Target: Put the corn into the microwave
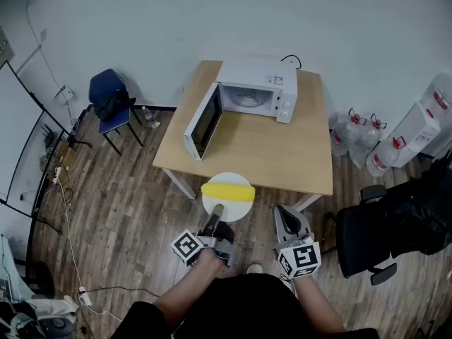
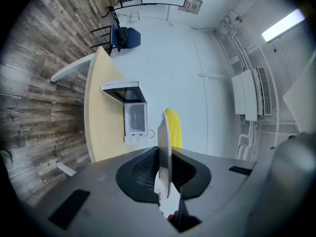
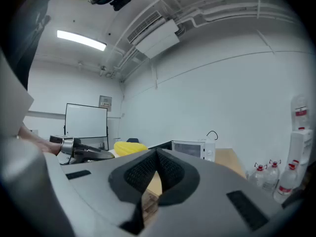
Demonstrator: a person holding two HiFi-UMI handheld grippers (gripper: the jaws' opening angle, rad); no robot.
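Observation:
A yellow corn cob lies on a round white plate. My left gripper is shut on the plate's near rim and holds it level in the air, just short of the table's front edge. In the left gripper view the plate stands edge-on between the jaws, with the corn beyond it. The white microwave sits at the back of the wooden table, its door swung open to the left. My right gripper is shut and empty beside the plate, to its right.
A blue chair with dark clothing stands left of the table. Water bottles and large jugs are on the floor at the right. A black office chair is close on my right. A whiteboard is on the far wall.

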